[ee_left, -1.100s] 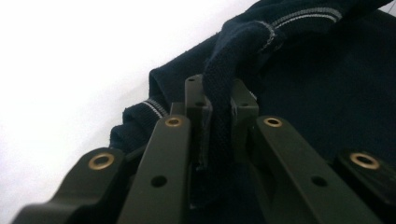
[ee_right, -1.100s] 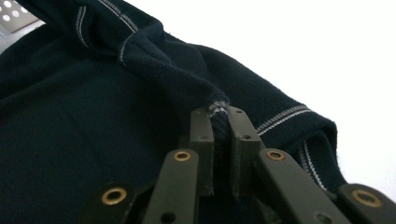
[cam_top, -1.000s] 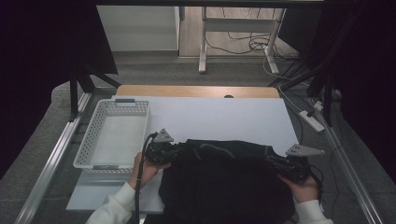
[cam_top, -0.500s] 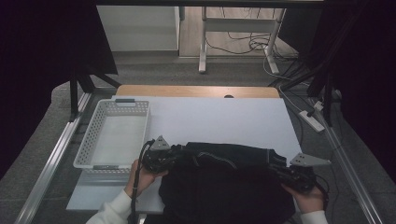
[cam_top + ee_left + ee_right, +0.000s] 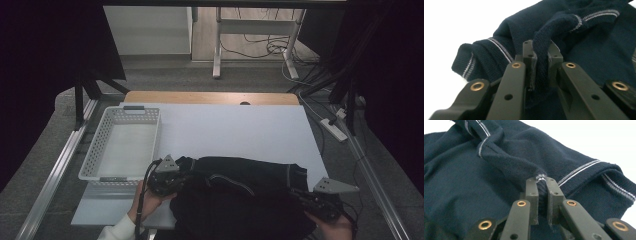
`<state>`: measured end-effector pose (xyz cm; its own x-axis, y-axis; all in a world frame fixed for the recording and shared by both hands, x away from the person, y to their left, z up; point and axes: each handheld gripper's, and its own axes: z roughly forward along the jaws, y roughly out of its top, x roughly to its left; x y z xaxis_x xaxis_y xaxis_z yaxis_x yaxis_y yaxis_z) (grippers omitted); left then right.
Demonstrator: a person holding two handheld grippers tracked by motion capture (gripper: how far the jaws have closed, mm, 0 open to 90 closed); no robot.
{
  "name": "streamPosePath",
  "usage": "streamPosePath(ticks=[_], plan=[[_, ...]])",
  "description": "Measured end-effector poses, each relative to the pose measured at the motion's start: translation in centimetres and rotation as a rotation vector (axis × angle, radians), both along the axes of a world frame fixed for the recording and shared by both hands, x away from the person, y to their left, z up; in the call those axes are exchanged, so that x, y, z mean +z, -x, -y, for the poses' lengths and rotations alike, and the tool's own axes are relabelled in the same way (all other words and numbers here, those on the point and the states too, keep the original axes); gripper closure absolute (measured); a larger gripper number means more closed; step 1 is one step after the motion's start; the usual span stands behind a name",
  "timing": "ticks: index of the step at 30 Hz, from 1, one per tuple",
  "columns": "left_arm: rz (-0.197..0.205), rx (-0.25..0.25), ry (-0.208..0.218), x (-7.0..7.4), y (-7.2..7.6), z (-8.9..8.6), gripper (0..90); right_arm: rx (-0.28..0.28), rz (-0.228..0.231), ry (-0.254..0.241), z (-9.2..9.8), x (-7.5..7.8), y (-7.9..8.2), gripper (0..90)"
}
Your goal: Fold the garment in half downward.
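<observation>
Navy polo shirt (image 5: 240,200), dark knit with pale striped trim, is lying across the near edge of the white table (image 5: 235,132), part of it spilling over the front toward the person. Both grippers are working it right now. The left gripper (image 5: 167,176) is sitting at the garment's left end, and its own view is showing the jaws pressed in on a thick fold of the knit fabric (image 5: 541,60), the cloth bunching up between the pads. Over on the other side, the right gripper (image 5: 320,200) is clamping a ridge of fabric beside a striped cuff (image 5: 596,173), jaws nearly together with the cloth pinched between them. So the grasping part is looking done: two firm pinches, one at each end, shirt stretched between them. What is looking unfinished is everything after that. The shirt is rumpled, a sleeve with striped trim (image 5: 474,60) is curling loose at one side, and no neat fold is showing anywhere. The white perforated basket (image 5: 120,145) is standing at the table's left, just beyond the left gripper, and nothing is lying in it. My read: this is early going, the cloth is gripped and being positioned, with spreading, folding or stowing all waiting ahead.
</observation>
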<state>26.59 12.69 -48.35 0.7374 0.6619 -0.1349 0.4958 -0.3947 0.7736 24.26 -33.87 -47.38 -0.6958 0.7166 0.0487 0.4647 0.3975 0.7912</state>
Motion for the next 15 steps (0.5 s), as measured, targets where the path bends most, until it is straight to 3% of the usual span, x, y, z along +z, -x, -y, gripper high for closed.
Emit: streamPosePath(ticks=[4,7,11,15], plan=[[-0.003,-0.009,0.006,0.0,0.9,-0.3,79.6,0.003,0.01,0.0,0.2,0.3,1.4,81.9],[-0.001,-0.047,0.006,-0.2,1.6,-0.1,76.6,0.01,0.005,-0.002,0.4,0.3,2.2,77.5],[0.032,-0.054,-0.003,0.5,1.8,0.4,44.5,-0.008,0.015,-0.02,0.4,0.6,2.2,52.0],[0.046,-0.023,-0.015,1.4,0.9,1.0,34.2,-0.034,0.032,-0.032,0.0,1.2,1.3,39.3]])
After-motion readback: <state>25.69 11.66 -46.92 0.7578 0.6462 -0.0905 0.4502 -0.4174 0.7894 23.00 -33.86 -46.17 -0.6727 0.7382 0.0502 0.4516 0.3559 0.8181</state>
